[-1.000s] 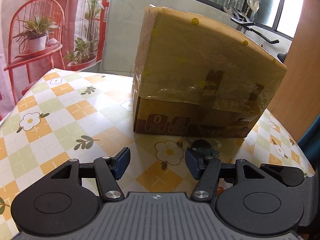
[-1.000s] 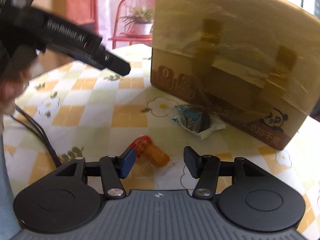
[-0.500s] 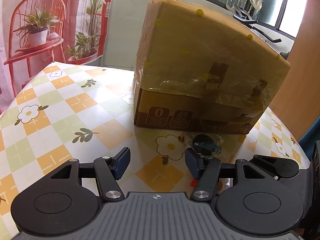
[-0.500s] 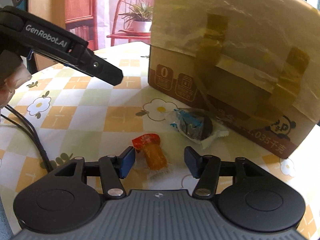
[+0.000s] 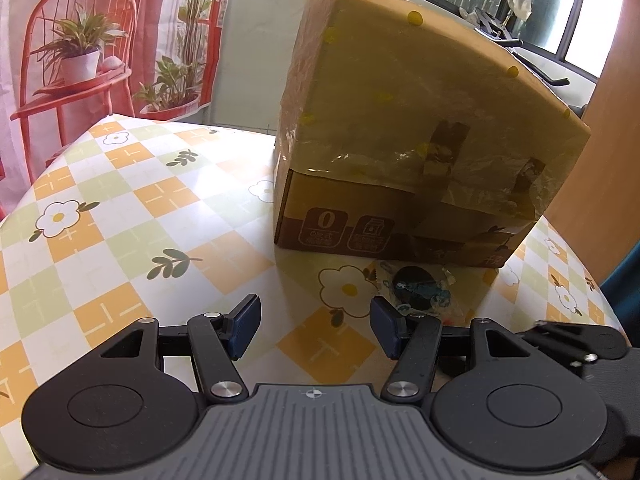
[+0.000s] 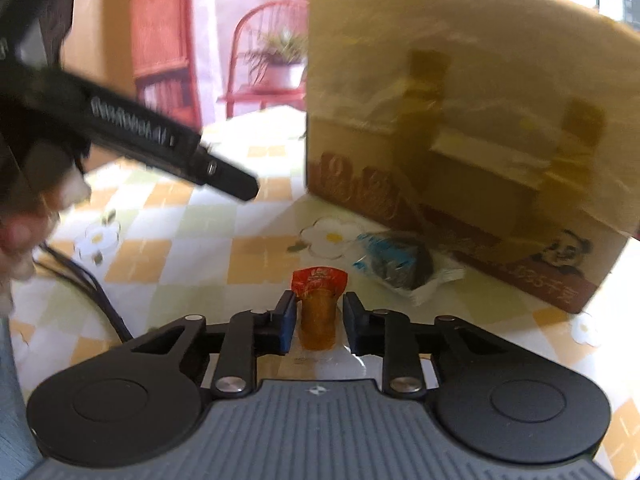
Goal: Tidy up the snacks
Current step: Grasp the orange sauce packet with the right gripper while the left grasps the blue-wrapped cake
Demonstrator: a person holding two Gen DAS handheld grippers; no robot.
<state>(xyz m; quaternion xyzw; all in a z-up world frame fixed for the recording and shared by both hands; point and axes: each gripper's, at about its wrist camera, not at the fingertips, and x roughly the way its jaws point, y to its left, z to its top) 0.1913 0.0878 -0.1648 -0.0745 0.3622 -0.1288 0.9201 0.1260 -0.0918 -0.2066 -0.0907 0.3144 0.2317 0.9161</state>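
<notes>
A small orange snack with a red top (image 6: 319, 280) sits upright between the pads of my right gripper (image 6: 320, 301), which is shut on it just above the tablecloth. A clear packet with a dark round cookie (image 6: 400, 266) lies beyond it to the right, against the foot of the big cardboard box (image 6: 460, 120). In the left wrist view the same cookie packet (image 5: 414, 285) lies just past my right fingertip, in front of the box (image 5: 420, 120). My left gripper (image 5: 315, 312) stands open over the cloth with nothing between its fingers.
The table carries a checked cloth with flowers (image 5: 120, 208). The left gripper's black body (image 6: 160, 136) and the hand holding it (image 6: 16, 232) fill the right wrist view's left side, with a black cable (image 6: 88, 292) below. A red plant stand (image 5: 76, 80) stands behind the table.
My right gripper has shut on the orange snack, which now stands straight between the pads. The left gripper has stayed open and hardly moved.
</notes>
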